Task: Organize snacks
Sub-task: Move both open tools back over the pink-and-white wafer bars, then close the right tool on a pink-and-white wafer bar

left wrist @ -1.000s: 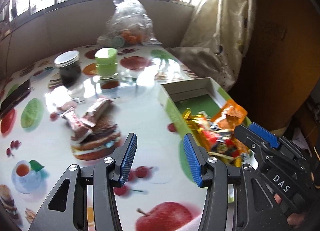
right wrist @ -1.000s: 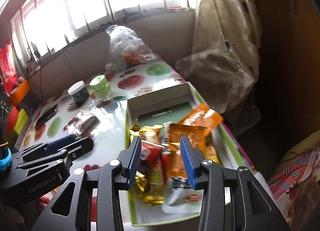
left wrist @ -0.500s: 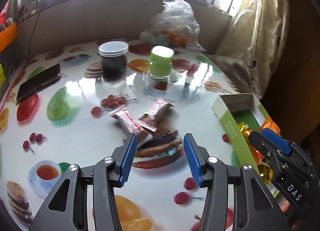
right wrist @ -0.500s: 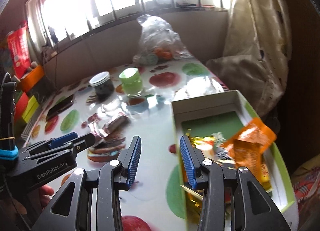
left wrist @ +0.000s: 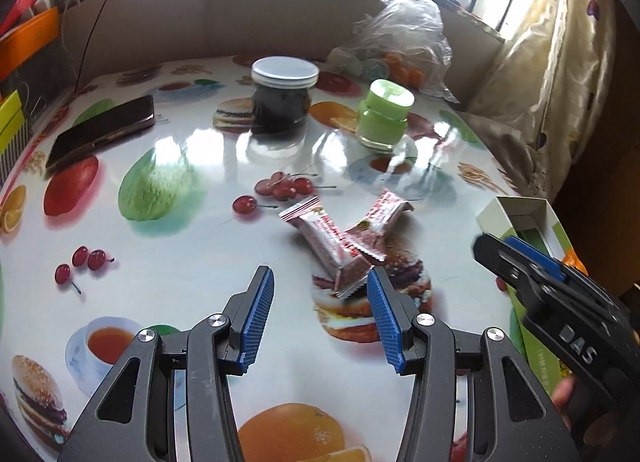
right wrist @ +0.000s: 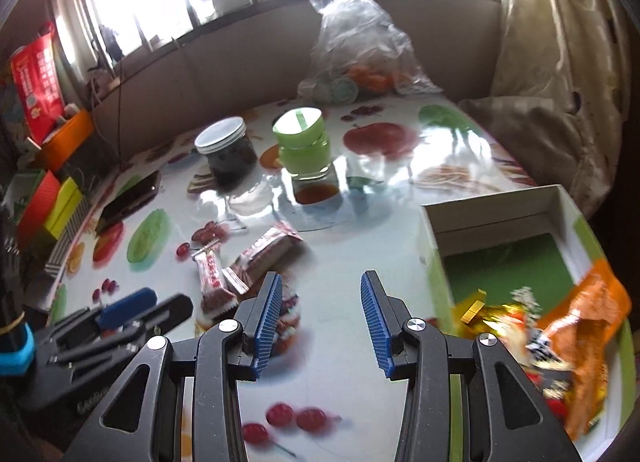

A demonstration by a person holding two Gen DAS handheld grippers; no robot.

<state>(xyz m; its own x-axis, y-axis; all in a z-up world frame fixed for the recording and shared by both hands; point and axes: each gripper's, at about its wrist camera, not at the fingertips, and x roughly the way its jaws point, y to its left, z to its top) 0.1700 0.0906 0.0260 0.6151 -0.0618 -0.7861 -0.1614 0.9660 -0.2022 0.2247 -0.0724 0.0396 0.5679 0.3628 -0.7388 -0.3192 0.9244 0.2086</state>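
Note:
Two red-and-silver snack bars lie crossed on the fruit-print table: one (left wrist: 326,242) (right wrist: 212,274) nearer, the other (left wrist: 380,219) (right wrist: 266,252) behind it. My left gripper (left wrist: 320,282) hovers open just in front of them, and the nearer bar's end reaches almost to its right fingertip. My right gripper (right wrist: 318,282) is open over bare table between the bars and the green snack box (right wrist: 430,246), with nothing between its fingers. The box holds an orange packet (right wrist: 588,302) and several small wrapped snacks. Each gripper shows in the other's view: the right gripper (left wrist: 520,258), the left gripper (right wrist: 132,308).
Behind the bars stand a dark jar with a white lid (left wrist: 285,97) and a green-lidded jar (left wrist: 384,115). A phone (left wrist: 102,129) lies at the left. A clear plastic bag (left wrist: 404,41) sits at the back, a curtain (right wrist: 560,73) hangs right, and coloured boxes (right wrist: 52,201) line the left edge.
Both grippers have swung left, away from the snack box and toward the two bars. The bars now sit just ahead of the left gripper, and both grippers have stayed open.

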